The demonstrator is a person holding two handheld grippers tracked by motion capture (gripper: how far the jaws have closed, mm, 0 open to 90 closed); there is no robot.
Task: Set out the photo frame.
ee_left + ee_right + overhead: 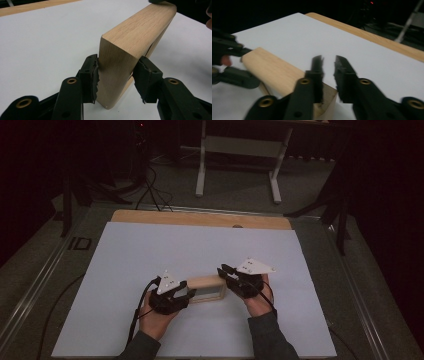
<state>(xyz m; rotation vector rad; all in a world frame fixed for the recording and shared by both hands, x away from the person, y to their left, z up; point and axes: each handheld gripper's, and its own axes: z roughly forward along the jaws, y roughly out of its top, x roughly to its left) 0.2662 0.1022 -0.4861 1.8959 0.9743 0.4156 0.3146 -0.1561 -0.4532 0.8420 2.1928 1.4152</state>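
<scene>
Clearly the left hand-held gripper [115,80] has its jaws pressed on the near end of the wooden box [130,47], one pad on each broad side of the end wall, pinching it. The box is a shallow oak-coloured frame with rounded corners, standing on its long edge on the white sheet of the table [150,250], between the two hands and slightly towards the person's side.

Judging by the grain and the thick walls, the wooden box is stiff and fairly light, with a smooth finish that could slide in rubber pads if squeezed too softly. It should not crush or bend. The short end walls look like the best places to hold it, since the jaws can span their thickness; the long top face seems too wide.

Further right, the right hand-held gripper [328,67] sits above the other end of the wooden box with its jaws slightly parted, holding nothing. White sheet shows through the narrow gap between them, and one jaw overlaps the box's corner in the right gripper view.
</scene>
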